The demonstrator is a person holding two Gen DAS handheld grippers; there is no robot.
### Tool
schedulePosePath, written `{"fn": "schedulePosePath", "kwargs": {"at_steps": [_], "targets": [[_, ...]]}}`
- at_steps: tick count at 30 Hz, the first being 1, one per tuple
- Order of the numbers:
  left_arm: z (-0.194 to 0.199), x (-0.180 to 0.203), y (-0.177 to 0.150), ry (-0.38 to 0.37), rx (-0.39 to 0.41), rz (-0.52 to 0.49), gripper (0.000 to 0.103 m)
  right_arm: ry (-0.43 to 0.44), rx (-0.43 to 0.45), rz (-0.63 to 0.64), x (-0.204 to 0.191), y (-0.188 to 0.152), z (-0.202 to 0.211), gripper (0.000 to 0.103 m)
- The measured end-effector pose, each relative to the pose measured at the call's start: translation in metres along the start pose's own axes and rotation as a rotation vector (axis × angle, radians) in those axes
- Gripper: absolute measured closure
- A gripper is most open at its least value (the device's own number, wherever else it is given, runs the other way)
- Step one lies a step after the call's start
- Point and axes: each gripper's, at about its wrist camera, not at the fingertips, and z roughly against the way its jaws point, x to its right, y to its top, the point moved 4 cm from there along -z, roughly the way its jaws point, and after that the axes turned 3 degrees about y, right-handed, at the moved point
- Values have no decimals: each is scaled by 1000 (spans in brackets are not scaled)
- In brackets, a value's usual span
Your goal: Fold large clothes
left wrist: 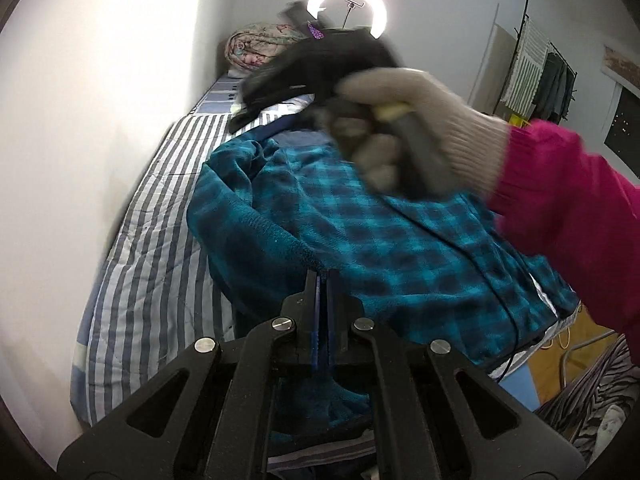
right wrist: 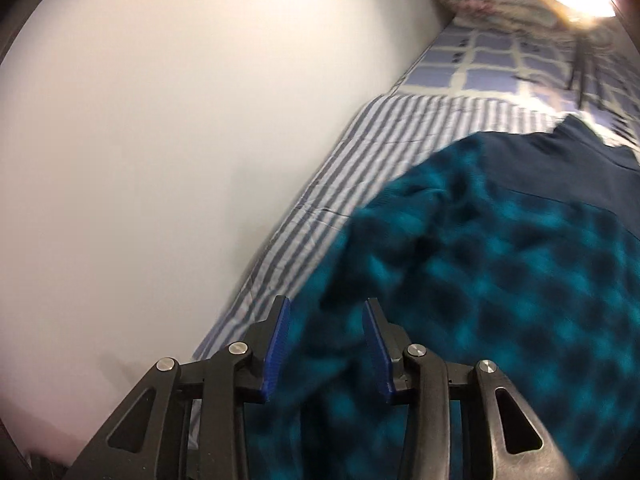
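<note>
- Teal plaid fleece garment (left wrist: pixel 400 240): large, lying spread and rumpled on the striped bed cover (left wrist: pixel 160 260), its bulk toward the bed's outer edge, well apart from the wall-side edge; the near hem hangs lifted.
- Left gripper (left wrist: pixel 322 280): jaws fully closed, pinching the near edge of the fleece, which drapes below the fingers.
- Right gripper (right wrist: pixel 326 340): jaws partly open, blue pads (right wrist: pixel 276 344) clear of the cloth (fleece shows blurred between and beneath them, nothing gripped). In the left view, the gloved hand (left wrist: pixel 412 136) carrying it crosses above the garment, pink sleeve (left wrist: pixel 580 216) trailing.
- Rolled floral quilt (left wrist: pixel 256 48): at the bed's far end, by the wall corner.
- Ring light (left wrist: pixel 348 4): beyond the far end.
- Step in hand, by my reading: securing a second hold before a fold.
- Next move calls for: settling the right jaws onto a fleece edge, closing, then lifting both holds together.
</note>
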Motion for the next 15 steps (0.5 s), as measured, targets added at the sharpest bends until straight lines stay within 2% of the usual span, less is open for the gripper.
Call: {"fn": "schedulePosePath", "kwargs": {"at_steps": [5,10,15], "targets": [[-4,-8,-3,-1,-9,15,103,-95,-117,-2,1,21,-66,63],[-4,-18,-8,-3,-18,31,103,-114,-189,-18,4,24,-106,63],[-5,-19,-12,-3,-28,24,103,-139,-221,-35,8,31,-135,63]]}}
